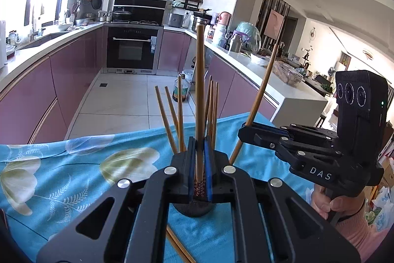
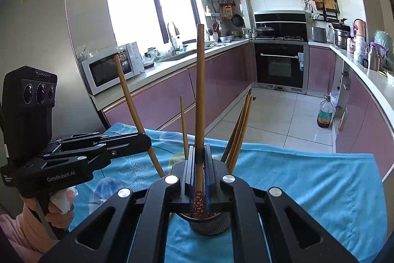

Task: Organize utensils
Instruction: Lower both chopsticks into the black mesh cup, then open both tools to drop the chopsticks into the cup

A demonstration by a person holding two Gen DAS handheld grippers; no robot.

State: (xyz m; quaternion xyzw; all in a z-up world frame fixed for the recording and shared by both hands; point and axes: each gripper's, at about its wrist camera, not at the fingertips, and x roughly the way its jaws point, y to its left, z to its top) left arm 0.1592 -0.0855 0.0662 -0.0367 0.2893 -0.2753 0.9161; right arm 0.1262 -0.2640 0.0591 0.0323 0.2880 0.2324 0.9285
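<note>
Two hand-held grippers each clamp a single bamboo chopstick above a dark mesh holder [image 2: 209, 223] standing on a blue floral cloth [image 1: 61, 171] — the step in hand appears to be dropping both sticks into that holder.

Left gripper [image 1: 200, 154] is closed on its chopstick [image 1: 200, 90], pinched near the patterned lower end, with the shaft rising almost upright. Right gripper [image 2: 199, 159] is likewise closed on a chopstick [image 2: 200, 90], also held low on the shaft.

Each stick's bottom end sits just over the holder's rim, with the holder directly below and slightly ahead of the closed jaws. Several chopsticks [image 1: 211, 110] already stand fanned inside it; at least one more lies loose on the cloth [image 1: 179, 248] near the left gripper.

Doing this well likely means keeping each stick near vertical, lowering its tip inside the rim between the standing sticks, and releasing only once the end is well within — one hand at a time, since the grippers crowd the same small opening and a knock could tip the holder.
</note>
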